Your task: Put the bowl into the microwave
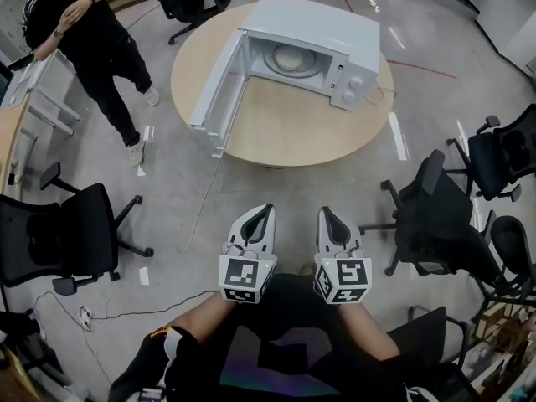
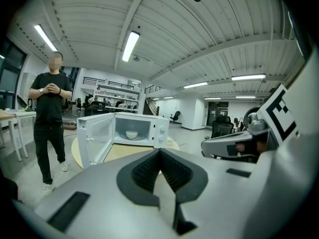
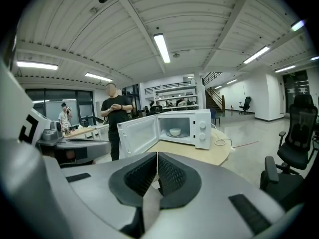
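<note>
Both claws are closed and empty: your left gripper (image 1: 266, 210) and right gripper (image 1: 325, 213) hang side by side close to your body, each with its jaws pressed together on nothing, well apart from the round wooden table (image 1: 285, 136). On that table stands the white microwave (image 1: 322, 23), its door (image 1: 213, 90) swung wide open. The bowl (image 3: 175, 132) already rests inside on the turntable, white and, as far as the small view allows, upright. Around you lies grey floor (image 1: 167, 182), with a thin cable (image 1: 199, 212) trailing across it from the table. One black office chair (image 1: 71, 233) stands at your left, more chairs (image 1: 440, 220) at your right. A person in black (image 1: 96, 40) stands on the floor beyond the open door, near a pale desk (image 1: 10, 132).
</note>
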A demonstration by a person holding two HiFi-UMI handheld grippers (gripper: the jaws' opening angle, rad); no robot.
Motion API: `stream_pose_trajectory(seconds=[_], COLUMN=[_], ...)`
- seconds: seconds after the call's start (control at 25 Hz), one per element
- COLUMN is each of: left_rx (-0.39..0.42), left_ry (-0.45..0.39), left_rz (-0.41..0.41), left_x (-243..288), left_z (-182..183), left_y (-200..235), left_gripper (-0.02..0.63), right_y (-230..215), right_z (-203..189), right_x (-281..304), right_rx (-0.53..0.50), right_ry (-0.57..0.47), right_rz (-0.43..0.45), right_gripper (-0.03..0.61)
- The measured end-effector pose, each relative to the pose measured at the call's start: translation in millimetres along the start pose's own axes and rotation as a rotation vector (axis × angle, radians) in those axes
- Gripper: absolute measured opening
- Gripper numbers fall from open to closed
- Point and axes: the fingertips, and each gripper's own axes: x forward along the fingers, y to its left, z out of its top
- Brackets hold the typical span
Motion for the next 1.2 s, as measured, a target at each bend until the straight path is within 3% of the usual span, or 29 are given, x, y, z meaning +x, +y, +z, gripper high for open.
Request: stream_pose_trajectory(seconds=[0.56,1.2], left_rx=[0.029,0.028], left_ry=[0.023,0.032], left_rz=[0.007,0.065], left_x=[0.9,6.4], left_z=[-12.2,-19.8], left_y=[-76.4,-100.0], left_gripper=[0.046,0.046], right_y=[-44.4,-67.4], right_z=[-17.9,-31.8], right_x=[-50.0,-59.1], right_rx=[0.010,-0.002], right_ry=[0.010,0.040], right_rz=[0.048,0.090], right_gripper=[0.017,0.015])
